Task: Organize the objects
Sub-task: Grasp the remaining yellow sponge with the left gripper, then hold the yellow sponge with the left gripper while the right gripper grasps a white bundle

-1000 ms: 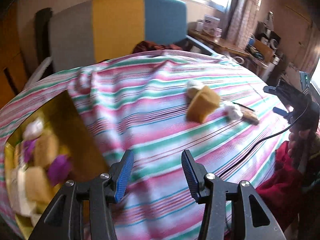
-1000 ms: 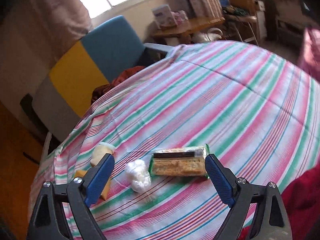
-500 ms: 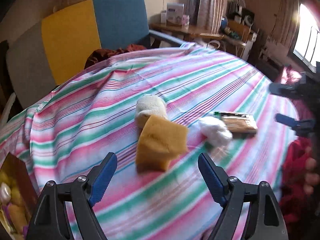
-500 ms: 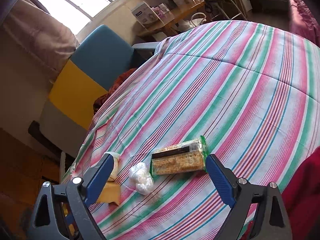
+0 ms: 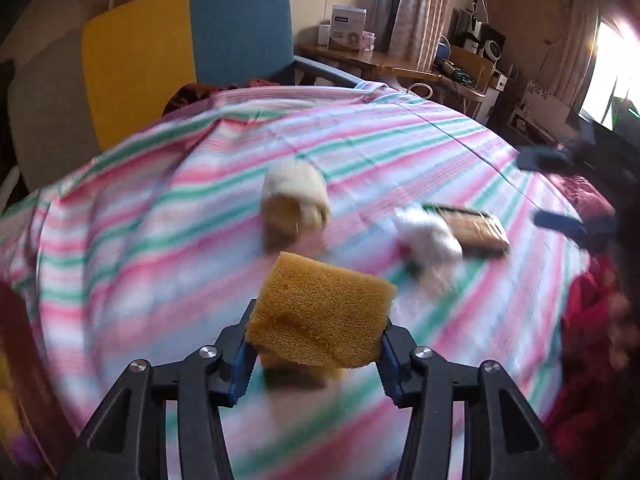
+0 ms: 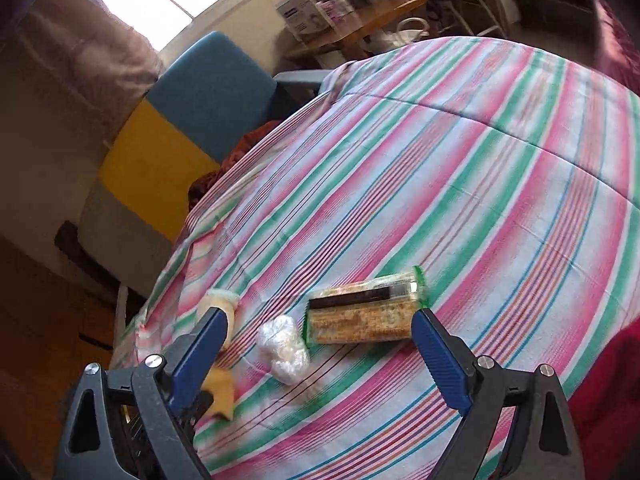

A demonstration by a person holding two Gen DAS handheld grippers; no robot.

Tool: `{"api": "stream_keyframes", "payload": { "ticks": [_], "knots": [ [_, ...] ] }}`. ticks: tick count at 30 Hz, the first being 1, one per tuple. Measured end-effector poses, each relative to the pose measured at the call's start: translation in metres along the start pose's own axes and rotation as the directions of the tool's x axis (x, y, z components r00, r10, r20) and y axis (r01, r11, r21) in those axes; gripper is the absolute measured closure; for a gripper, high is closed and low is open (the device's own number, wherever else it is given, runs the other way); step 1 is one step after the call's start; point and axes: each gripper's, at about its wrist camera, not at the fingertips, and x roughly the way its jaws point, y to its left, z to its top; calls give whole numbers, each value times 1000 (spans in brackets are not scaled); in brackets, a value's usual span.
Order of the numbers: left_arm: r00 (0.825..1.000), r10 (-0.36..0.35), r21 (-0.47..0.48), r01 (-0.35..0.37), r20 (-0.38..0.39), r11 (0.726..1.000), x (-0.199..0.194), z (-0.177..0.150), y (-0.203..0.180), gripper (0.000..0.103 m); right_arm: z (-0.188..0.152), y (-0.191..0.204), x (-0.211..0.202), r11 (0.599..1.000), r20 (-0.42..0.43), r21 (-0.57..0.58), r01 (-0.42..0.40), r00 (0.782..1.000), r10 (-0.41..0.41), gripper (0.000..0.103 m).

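My left gripper (image 5: 314, 354) is shut on a yellow sponge (image 5: 320, 316) and holds it just above the striped cloth (image 5: 140, 248). The sponge also shows in the right wrist view (image 6: 220, 394). Behind it lie a cream roll (image 5: 296, 200), a white plastic wad (image 5: 430, 240) and a green-edged snack pack (image 5: 476, 230). My right gripper (image 6: 320, 338) is open and empty, above the white wad (image 6: 284, 346) and the snack pack (image 6: 364, 312). The cream roll (image 6: 218, 304) lies left of its left finger.
A yellow, blue and grey chair (image 5: 176, 52) stands behind the table, with dark red cloth (image 5: 196, 94) on its seat. A wooden desk (image 5: 368, 62) with boxes stands further back. Red fabric (image 5: 588, 360) hangs at the table's right edge.
My left gripper swung right from the box, moved onto the yellow sponge and shut on it. My right gripper came a little closer to the snack pack and stayed open.
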Motion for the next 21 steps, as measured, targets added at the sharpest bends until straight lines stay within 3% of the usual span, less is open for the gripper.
{"api": "stream_keyframes", "payload": {
  "ticks": [8,11,13,16,21],
  "knots": [
    [998,35,12,-36,53,999,-42,-63,-3,52,-17,33,21,980,-85,-197,33,995,-50,12],
    [998,35,-2,-35,53,999,-47,-74,1,53,-25,42,30,960,-102,-272,66,990,-97,21],
    [998,32,-13,-31,55,999,-51,-75,5,53,-31,49,38,941,-120,-328,78,985,-124,36],
    [998,34,-24,-32,60,999,-55,-76,10,53,-38,56,48,928,-159,-365,69,978,-136,46],
    [998,28,-32,-27,53,999,-54,-82,14,53,-35,68,62,904,-162,-419,81,973,-162,47]
  ]
}}
